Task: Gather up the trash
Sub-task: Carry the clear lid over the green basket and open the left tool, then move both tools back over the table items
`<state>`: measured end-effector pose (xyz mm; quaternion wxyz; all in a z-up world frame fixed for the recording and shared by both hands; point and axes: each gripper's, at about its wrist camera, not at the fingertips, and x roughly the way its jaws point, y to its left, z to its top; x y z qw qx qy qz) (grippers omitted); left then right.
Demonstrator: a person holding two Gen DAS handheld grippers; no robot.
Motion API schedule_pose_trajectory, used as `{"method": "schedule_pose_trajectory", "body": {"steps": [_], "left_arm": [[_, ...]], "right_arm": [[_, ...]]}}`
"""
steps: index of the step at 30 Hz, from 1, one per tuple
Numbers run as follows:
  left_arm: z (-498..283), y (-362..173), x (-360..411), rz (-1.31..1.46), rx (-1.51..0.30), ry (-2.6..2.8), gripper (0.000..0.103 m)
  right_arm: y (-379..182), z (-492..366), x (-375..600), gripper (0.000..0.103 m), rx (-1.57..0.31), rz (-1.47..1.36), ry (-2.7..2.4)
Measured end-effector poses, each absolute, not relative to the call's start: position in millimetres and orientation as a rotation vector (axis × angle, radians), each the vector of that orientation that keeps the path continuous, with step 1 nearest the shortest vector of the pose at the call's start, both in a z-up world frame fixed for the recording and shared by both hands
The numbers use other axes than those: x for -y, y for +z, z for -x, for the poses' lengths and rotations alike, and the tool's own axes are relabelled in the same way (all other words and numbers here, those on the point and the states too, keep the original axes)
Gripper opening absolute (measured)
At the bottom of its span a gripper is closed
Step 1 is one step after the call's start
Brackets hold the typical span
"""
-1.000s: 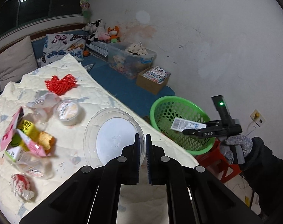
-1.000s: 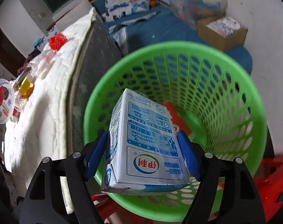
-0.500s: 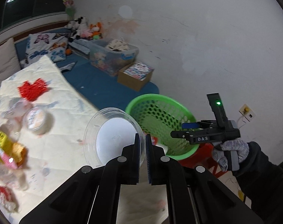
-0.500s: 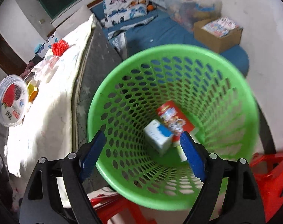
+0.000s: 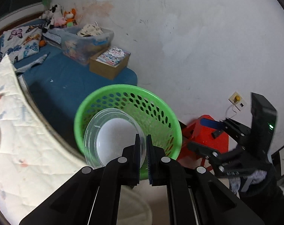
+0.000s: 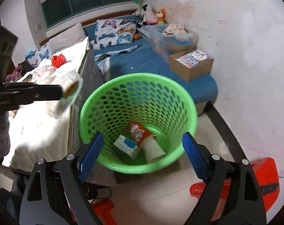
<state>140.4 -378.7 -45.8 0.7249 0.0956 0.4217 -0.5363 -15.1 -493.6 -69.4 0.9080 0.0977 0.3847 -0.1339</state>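
Note:
My left gripper is shut on the rim of a clear plastic container and holds it over the near edge of the green basket. In the right wrist view the same container hangs blurred at the left of the green basket. My right gripper is open and empty, just outside the basket's near rim. It also shows in the left wrist view. Inside the basket lie a white and blue milk carton and a red paper cup.
A table under a white cloth stands left of the basket, with a red heart-shaped item and other trash on it. A red stool stands beside the basket. A cardboard box and a clear bin sit on a blue mat.
The right gripper opened and the milk carton fell into the basket, then it drew back. The left gripper carried the clear container from the table to over the basket.

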Motion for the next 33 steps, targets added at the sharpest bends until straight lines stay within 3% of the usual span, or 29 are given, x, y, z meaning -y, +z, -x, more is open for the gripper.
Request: {"method": "schedule_pose_trajectory", "body": {"steps": [13,17,33], "left_arm": [[-133,-68,426,-0.217,-1.017,-1.198,0.015],[-132,-65,417,-0.196,-1.0,-1.204,0.041],[-137,-35,318,-0.172,-0.85,-1.039,0.045]], "right_arm": [[-68,41,503,0.085,-0.743,-0.268,-0.319],[-65,41,500,0.085,-0.731,-0.27,-0.316],[-47,13,449,0.088,-0.688,-0.232,-0.178]]}}
